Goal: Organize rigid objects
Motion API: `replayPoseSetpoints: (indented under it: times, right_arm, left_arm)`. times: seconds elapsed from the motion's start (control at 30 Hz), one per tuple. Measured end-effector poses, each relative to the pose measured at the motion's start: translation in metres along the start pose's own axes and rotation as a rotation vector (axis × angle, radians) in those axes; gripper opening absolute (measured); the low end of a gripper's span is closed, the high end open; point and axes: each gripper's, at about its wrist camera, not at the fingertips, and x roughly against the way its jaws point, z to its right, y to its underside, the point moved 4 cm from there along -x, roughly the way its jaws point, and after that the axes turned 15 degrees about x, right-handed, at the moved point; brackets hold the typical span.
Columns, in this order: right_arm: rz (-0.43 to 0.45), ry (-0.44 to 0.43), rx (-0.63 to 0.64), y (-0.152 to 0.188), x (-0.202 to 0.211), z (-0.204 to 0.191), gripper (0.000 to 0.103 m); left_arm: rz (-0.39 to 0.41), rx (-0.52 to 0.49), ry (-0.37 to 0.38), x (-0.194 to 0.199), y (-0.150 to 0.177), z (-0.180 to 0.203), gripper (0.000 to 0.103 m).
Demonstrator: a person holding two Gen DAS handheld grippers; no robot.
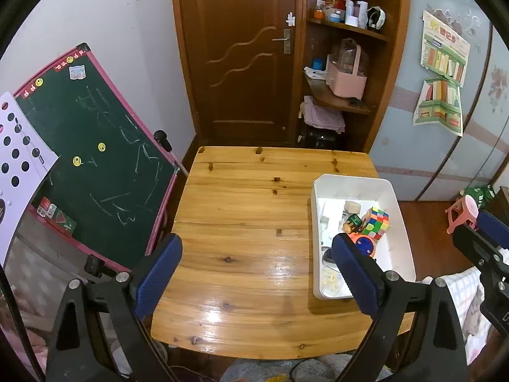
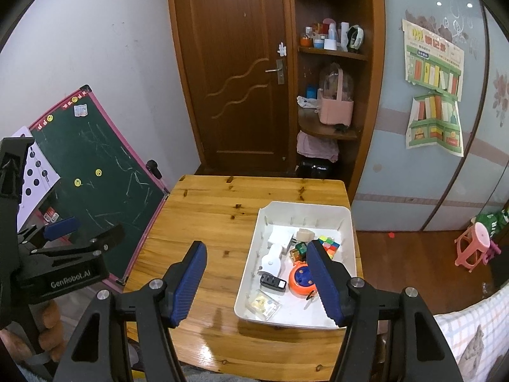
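Right wrist view: we hold both grippers with jaws released above the counter; toys sit piled inside the white bin, where a careless reach could topple the puzzle cube.

A white rectangular plastic tray sits on the right side of the knotty pine wooden desk. In it, a multicoloured puzzle cube lies toward the far end, a round orange tape measure nearer, and a black key fob just left of that. A green chalkboard with a pink frame leans left of the desk; a brown panelled wooden door stands behind.
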Motion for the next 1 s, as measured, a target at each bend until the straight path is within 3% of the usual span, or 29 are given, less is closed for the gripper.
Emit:
replayPoseSetpoints:
  times: [1.0]
  right_arm:
    - [-0.029,-0.010,-0.038,0.005,-0.010,0.010,0.066]
  left_arm:
    - [-0.030,0.013,-0.015,-0.006,0.007,0.004,0.097]
